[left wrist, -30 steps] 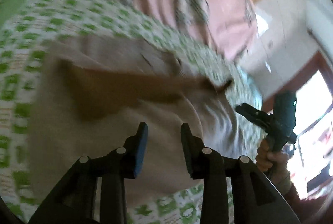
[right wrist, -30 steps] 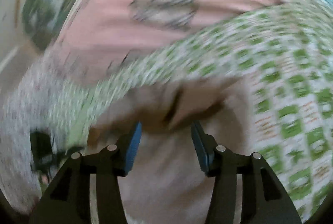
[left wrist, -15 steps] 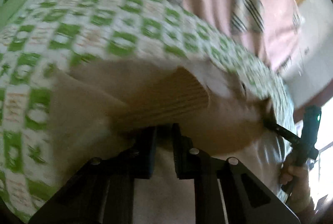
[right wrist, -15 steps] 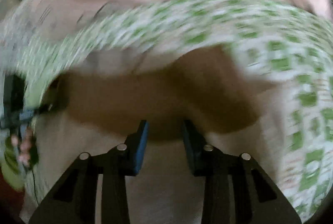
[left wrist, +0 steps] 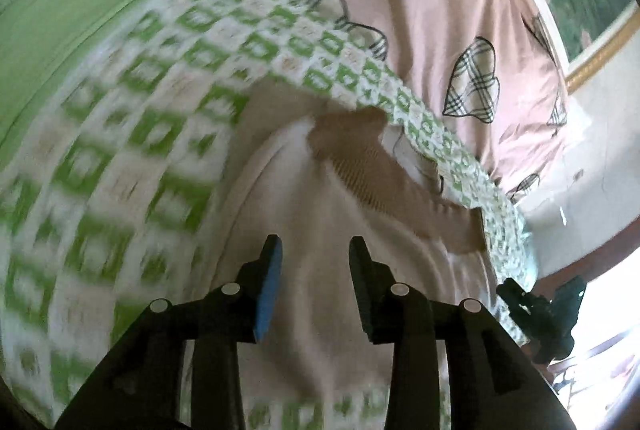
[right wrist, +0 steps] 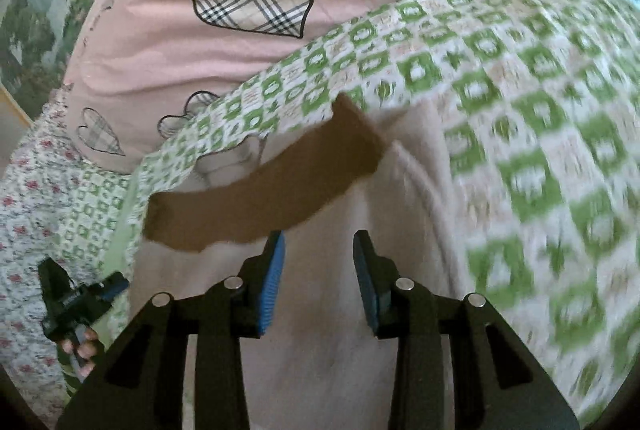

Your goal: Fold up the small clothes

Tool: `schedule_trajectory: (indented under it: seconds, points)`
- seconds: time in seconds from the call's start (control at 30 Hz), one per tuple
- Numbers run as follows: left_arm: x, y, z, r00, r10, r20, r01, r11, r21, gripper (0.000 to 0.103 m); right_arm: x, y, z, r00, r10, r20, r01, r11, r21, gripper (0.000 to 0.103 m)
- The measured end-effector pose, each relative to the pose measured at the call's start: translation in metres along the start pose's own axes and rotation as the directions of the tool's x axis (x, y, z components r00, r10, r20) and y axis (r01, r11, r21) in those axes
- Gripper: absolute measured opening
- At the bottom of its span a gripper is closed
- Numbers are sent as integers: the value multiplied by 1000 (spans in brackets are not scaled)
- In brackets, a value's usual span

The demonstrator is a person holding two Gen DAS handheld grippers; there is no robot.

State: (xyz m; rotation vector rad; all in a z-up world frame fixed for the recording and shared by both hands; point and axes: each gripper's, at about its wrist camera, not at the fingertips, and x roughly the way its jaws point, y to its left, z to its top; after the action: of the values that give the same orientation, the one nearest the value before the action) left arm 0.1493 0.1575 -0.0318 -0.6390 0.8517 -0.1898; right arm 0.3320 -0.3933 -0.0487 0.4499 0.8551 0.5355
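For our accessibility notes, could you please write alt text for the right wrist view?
The right gripper, jaws opening with nothing between them, hovers over a beige garment with a brown band, spread on a green-checked sheet.

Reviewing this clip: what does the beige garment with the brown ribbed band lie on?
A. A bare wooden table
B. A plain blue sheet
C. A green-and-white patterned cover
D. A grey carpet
C: in both wrist views the beige garment with its brown ribbed band lies flat on the green-and-white patterned cover, which shows around it.
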Motion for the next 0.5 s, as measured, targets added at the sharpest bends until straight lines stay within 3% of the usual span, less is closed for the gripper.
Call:
schedule_trajectory:
  seconds: [0.23, 0.5]
  points:
    - [-33, 26, -58, 999, 9, -51, -15, 993, -117, 47, -22, 1, -25, 1000, 14, -7, -14, 1000, 26, 44]
    - [-28, 46, -83, 996, -36, -81, 13, 963, -268, 64, -30, 1, -34, 1000, 16, -9, -16, 999, 34, 51]
